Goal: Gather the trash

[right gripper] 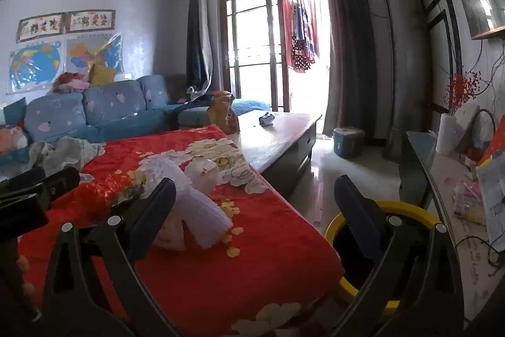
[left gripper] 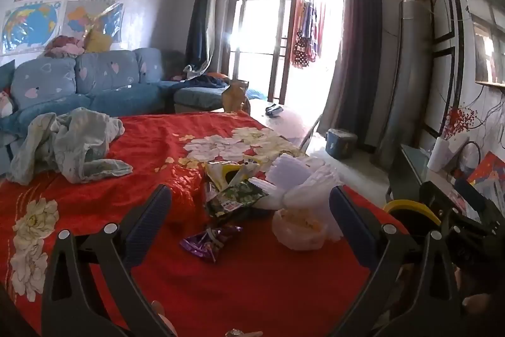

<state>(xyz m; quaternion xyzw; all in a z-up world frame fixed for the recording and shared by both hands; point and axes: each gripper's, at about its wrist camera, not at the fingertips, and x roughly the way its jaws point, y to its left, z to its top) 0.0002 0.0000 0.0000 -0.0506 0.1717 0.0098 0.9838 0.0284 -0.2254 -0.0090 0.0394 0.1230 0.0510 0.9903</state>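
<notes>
Trash lies on a red flowered cloth (left gripper: 164, 153): a purple wrapper (left gripper: 210, 240), a green snack bag (left gripper: 235, 198), a yellow-white bag (left gripper: 228, 171), a small white plastic bag (left gripper: 298, 228) and white foam netting (left gripper: 293, 176). My left gripper (left gripper: 251, 207) is open above the cloth, just short of the wrappers. My right gripper (right gripper: 254, 198) is open and empty; white foam netting (right gripper: 202, 210) lies by its left finger. A yellow-rimmed bin (right gripper: 383, 212) stands on the floor beside the cloth's right edge, also in the left wrist view (left gripper: 410, 209).
A crumpled grey-blue garment (left gripper: 69, 144) lies at the cloth's left. A blue sofa (left gripper: 94, 81) is behind. A bare low table (right gripper: 277, 131) holds a small dark object (right gripper: 266, 119). A blue container (right gripper: 348, 141) sits on the floor. A cluttered shelf (right gripper: 457, 195) runs along the right.
</notes>
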